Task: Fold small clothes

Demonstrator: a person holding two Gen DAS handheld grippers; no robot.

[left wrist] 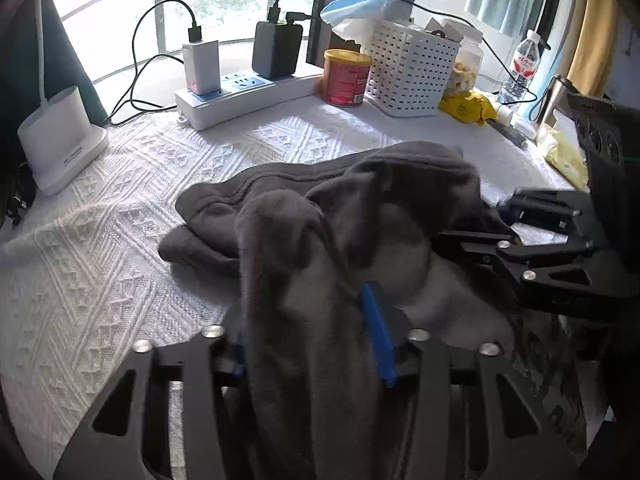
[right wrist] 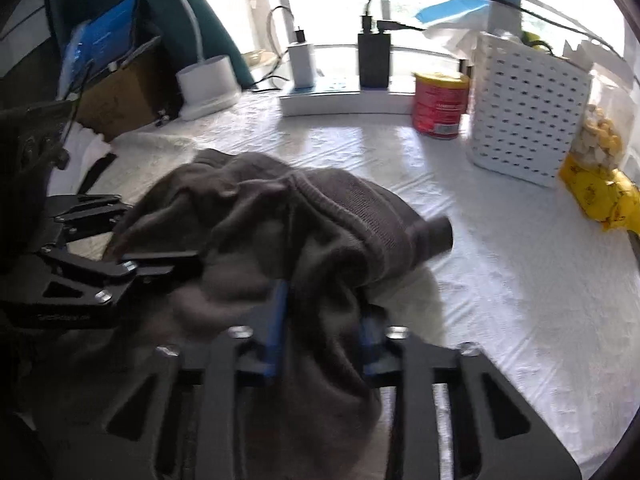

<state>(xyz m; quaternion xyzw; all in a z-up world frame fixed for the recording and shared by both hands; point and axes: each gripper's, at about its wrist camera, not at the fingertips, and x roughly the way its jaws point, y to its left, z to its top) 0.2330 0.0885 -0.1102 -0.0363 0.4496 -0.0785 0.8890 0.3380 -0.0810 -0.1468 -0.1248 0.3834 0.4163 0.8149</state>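
surface: white textured cloth (left wrist: 120,240) | window (left wrist: 208,0) behind

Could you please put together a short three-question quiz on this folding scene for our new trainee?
1. True or false: both grippers are closed on the dark grey garment.
2. Which stands directly beside the white slotted basket? A) a red can with a yellow lid B) a green mug C) a glass vase
3. Fill in: the chargers are plugged into a white ____ at the back of the table.

Key:
1. True: the left gripper and the right gripper each pinch a bunch of the cloth.
2. A, the red can.
3. Power strip.
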